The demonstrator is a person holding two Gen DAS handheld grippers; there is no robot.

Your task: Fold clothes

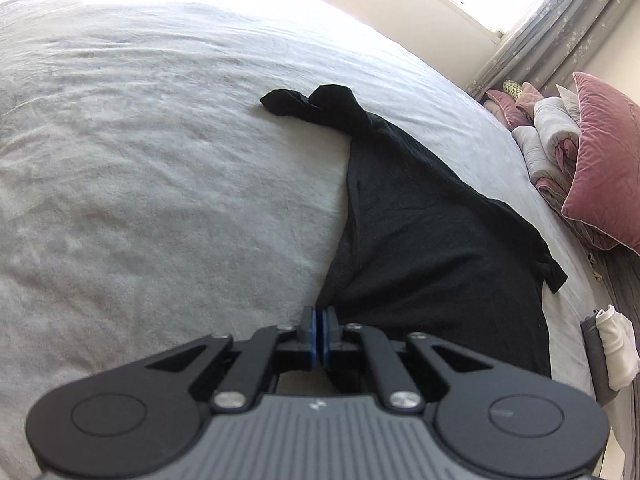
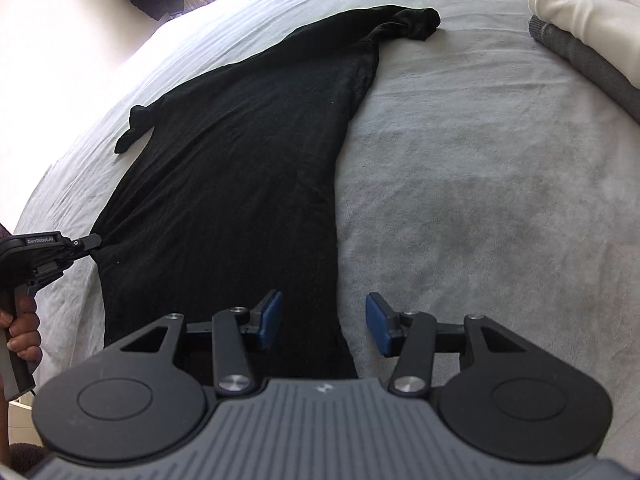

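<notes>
At the left, the left gripper (image 2: 94,241) is closed, pinching the near left corner of the long black knit garment (image 2: 240,160), which lies flat on the pale grey bed cover (image 2: 480,200). The garment's long axis runs away from both hands toward its twisted far sleeve. To the right, the right gripper (image 2: 323,322) hovers with jaws apart, straddling the garment's near right edge without gripping, so it looks placed to take that corner.

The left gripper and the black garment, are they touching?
Touching. The right wrist view shows the left gripper tips meeting the black garment at its edge.
</notes>
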